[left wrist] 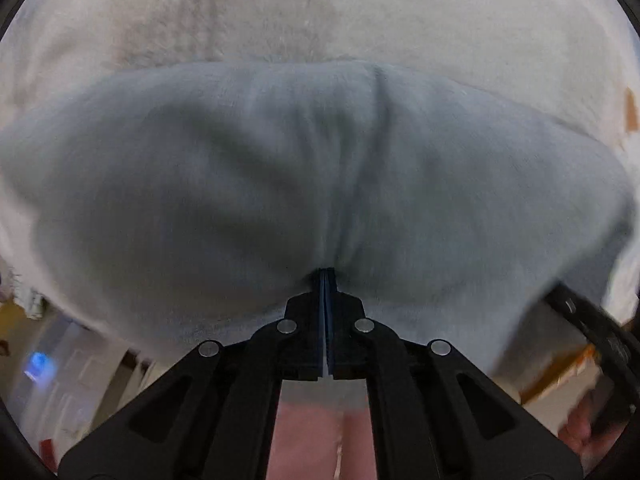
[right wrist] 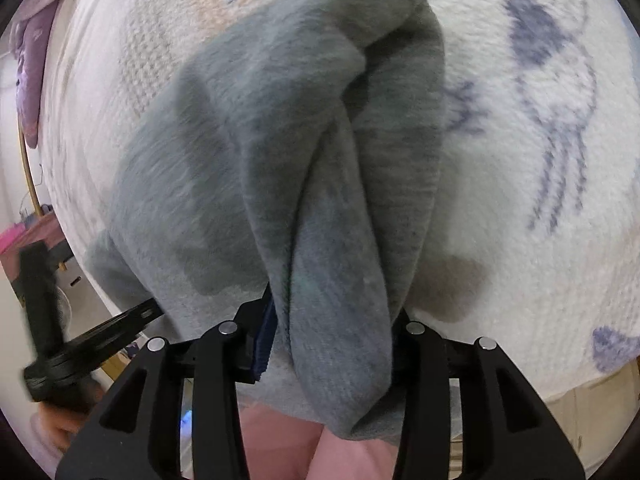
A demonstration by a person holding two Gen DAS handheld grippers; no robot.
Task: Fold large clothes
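My left tool is pinched shut on the edge of the large grey fleece garment, which drapes ahead over the white fuzzy bed blanket. My right tool stands partly open, a thick bunched fold of that garment between its blue pads; I cannot tell whether they press it.

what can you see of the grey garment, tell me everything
The grey garment is a soft, fleecy-looking light grey cloth, large and bunched, with deep folds and creases. It hangs and drapes over a white fuzzy blanket printed with purple and orange figures. The left gripper is shut on a thin pinch of its edge. A thick rolled fold sits between the fingers of the right gripper, whose jaws stand part open around it. What kind of garment it is cannot be told.
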